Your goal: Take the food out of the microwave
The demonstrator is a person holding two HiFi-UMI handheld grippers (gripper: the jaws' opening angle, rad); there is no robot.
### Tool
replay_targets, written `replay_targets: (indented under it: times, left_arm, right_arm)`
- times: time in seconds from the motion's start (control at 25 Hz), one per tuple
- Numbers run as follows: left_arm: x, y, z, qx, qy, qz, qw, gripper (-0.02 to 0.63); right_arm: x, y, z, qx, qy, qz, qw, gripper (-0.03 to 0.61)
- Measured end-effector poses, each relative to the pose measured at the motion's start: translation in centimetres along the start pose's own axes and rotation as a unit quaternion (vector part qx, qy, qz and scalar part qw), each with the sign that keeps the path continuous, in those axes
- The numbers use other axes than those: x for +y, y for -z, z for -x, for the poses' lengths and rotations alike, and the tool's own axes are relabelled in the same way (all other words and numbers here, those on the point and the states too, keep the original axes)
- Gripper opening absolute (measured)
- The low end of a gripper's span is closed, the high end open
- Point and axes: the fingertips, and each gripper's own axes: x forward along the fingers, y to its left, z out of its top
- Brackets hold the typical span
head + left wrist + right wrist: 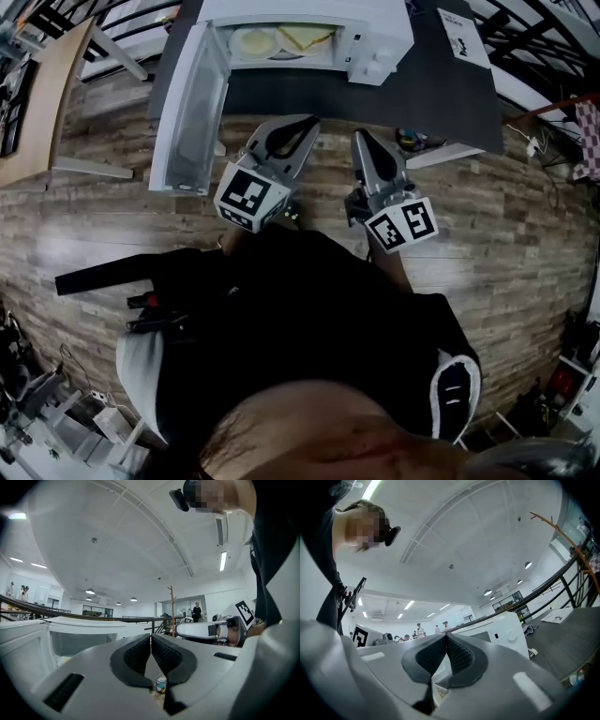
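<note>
Pale food sits inside the white microwave, whose door stands open (the oven is on a dark table). Just in front of the microwave, the left gripper and right gripper are both closed, holding nothing.

The microwave is cut off by the head view's top edge, so only the front of its chamber shows. The food inside is pale and blurred, its kind unclear. A paper on the tabletop carries print too small to read. In the left gripper view, the fingers cover most of a small container.
</note>
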Motion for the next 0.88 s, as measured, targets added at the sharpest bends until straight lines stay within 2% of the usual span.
replay_targets:
  times: [0.32, 0.88]
  left_arm:
    - [4.8, -0.1, -1.6, -0.003, 0.011, 0.017, 0.9998, 0.011]
    - [6.9, 1.3, -3.0, 0.006, 0.029, 0.029, 0.9992, 0.011]
  right_arm:
    - [-1.0, 0.2, -4.5, 0.008, 0.011, 0.008, 1.0, 0.0]
    - [-2.5, 1.0, -7.2, 0.026, 0.028, 0.013, 0.999, 0.0]
